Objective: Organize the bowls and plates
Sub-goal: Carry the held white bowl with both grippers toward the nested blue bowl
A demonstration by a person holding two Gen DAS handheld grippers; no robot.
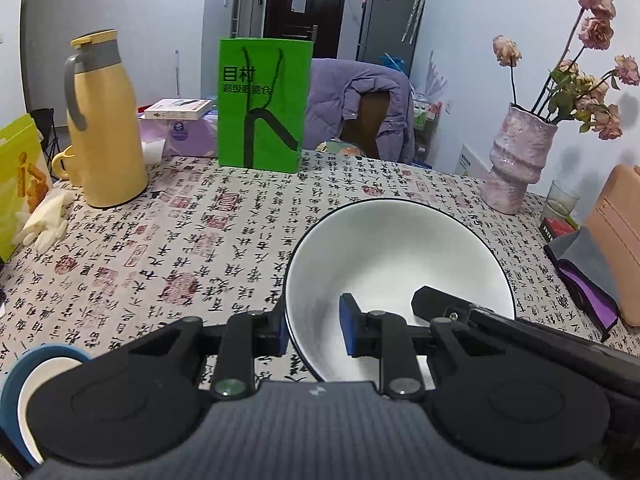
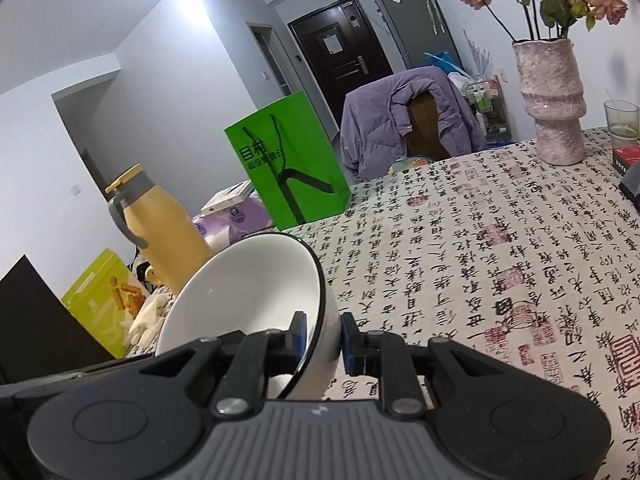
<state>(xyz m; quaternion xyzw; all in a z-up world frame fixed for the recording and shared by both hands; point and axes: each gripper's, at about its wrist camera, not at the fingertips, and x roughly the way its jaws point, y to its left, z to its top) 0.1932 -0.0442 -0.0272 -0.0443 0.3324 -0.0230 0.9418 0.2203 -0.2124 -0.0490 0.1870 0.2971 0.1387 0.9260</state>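
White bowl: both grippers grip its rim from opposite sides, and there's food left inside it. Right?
Not quite. The white bowl is empty; the left wrist view shows a clean white interior. The rest holds: the left gripper and the right gripper each clamp its rim on opposite sides.

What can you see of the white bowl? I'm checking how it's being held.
The white bowl is glossy, ceramic-looking, with a thin dark rim and an empty interior. It is tilted, held above the patterned tablecloth. The left tongs clamp one side of its wall, one pad inside and one outside; the right tongs clamp the opposite side likewise.
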